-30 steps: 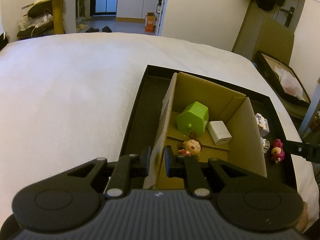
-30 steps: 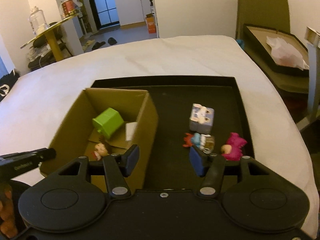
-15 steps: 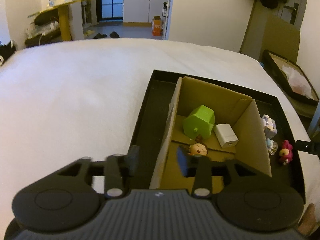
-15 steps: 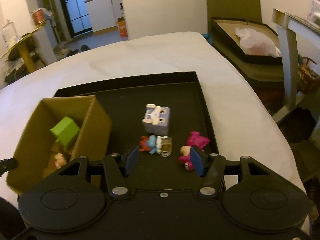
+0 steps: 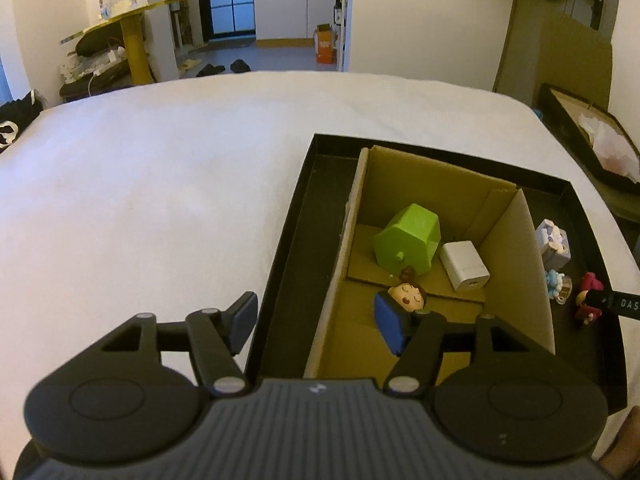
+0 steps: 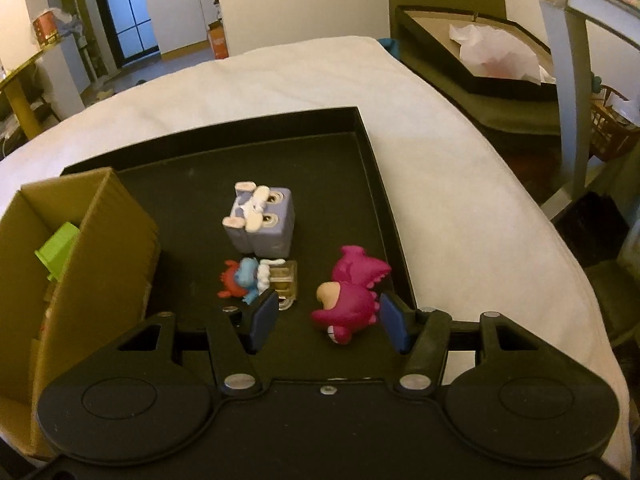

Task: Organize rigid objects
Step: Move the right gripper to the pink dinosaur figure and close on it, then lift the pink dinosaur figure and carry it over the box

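A cardboard box (image 5: 516, 264) stands in a black tray (image 5: 296, 216) on the white bed. In the box lie a green block (image 5: 408, 244), a white cube (image 5: 464, 266) and a small doll head (image 5: 408, 298). My left gripper (image 5: 316, 326) is open, its jaws on either side of the box's left wall without touching it. My right gripper (image 6: 328, 318) is open around a pink dinosaur figure (image 6: 352, 294) on the tray (image 6: 320, 160). A blue-red figure (image 6: 256, 278) and a purple block figure (image 6: 260, 220) lie just beyond.
The cardboard box (image 6: 108, 240) is left of the right gripper. A second black tray with paper (image 6: 480, 52) sits on furniture to the right, beside a grey chair (image 6: 572, 80). A yellow table (image 5: 132, 36) stands beyond the bed.
My left gripper let go of the box's left wall and opened wide. My right gripper moved right and forward, from the box's wall to around the pink dinosaur.
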### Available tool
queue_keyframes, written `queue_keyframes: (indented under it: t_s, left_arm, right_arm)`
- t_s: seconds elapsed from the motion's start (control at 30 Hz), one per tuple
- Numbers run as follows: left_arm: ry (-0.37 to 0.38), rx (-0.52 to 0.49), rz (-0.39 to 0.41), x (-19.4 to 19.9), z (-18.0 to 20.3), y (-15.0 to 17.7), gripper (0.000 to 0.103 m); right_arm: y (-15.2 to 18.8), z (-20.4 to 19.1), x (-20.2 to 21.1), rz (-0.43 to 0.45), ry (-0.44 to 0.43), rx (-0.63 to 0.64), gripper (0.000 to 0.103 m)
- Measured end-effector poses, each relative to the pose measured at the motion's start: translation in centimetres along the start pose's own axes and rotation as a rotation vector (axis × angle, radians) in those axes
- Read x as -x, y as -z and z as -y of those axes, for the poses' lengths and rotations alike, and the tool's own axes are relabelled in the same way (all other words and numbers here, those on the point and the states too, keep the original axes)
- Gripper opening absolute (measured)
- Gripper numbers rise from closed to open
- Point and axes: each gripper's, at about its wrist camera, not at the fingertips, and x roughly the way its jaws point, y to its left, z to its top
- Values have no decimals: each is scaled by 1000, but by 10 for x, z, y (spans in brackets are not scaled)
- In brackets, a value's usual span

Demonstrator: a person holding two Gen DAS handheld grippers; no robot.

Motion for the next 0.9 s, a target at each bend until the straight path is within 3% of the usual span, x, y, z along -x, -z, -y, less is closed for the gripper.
queue_keyframes:
  t_s: [0.4,0.5,0.6,0.73,0.9]
  left_arm:
    - [-67,-41,-19,-1,15,-1,63]
    - [-75,-47,-29,-2,16,-2,63]
    - [-72,-27,-35,-2,12,-4,63]
    - [-86,6,-42,-2,8,-5,63]
    - [-92,-38,-26,4,15,-3,63]
  right_arm:
    - [8,4,-30,-61,-2,24,55]
    - [9,5,-37,-85,-8,10,50]
    - [10,3,-36,-60,19,43,36]
    - [12,6,-26,-43,-3,34,35]
    - [10,5,-9,-14,-45,27,34]
